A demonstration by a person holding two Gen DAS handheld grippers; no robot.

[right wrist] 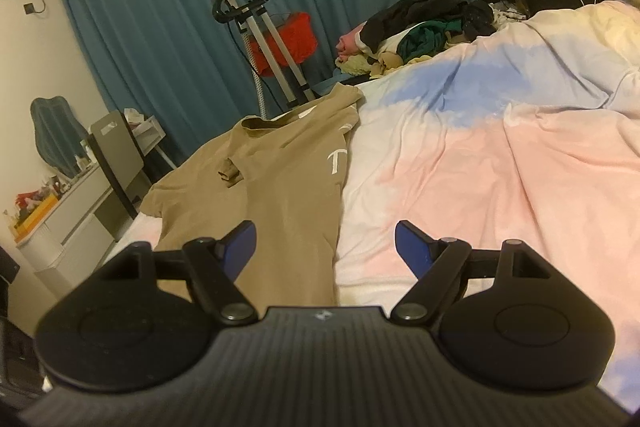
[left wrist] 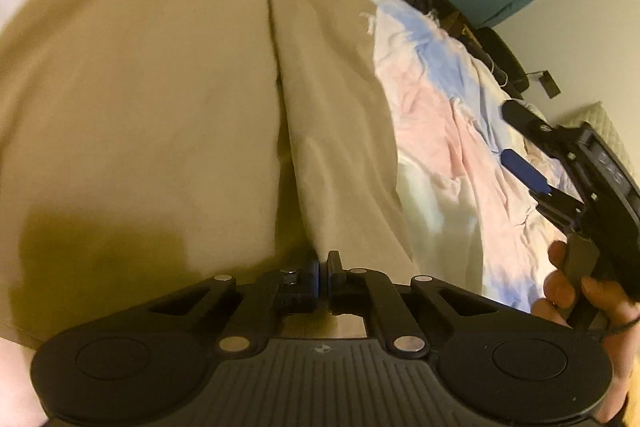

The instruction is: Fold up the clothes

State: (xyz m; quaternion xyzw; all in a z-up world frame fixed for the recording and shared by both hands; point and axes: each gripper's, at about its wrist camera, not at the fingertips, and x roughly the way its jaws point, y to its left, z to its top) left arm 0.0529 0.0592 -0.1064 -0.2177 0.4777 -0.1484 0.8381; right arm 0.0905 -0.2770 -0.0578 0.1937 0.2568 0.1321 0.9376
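L hand-held gripper (left wrist: 323, 273) hides tan shirt (left wrist: 160, 87) hem.

tan shirt (right wrist: 280, 179), pastel (pink-blue) duvet (right wrist: 500, 155), teal curtain (right wrist: 160, 7)

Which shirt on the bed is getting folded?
Look at the big bed with the pink, blue and white cover. Near its edge by the teal curtain lies a tan T-shirt, spread out alone. The other clothes are heaped together farther back.

A home bedroom: a bed with a pastel duvet (right wrist: 500, 155), teal curtains (right wrist: 160, 7) and a cluttered desk (right wrist: 80, 203).
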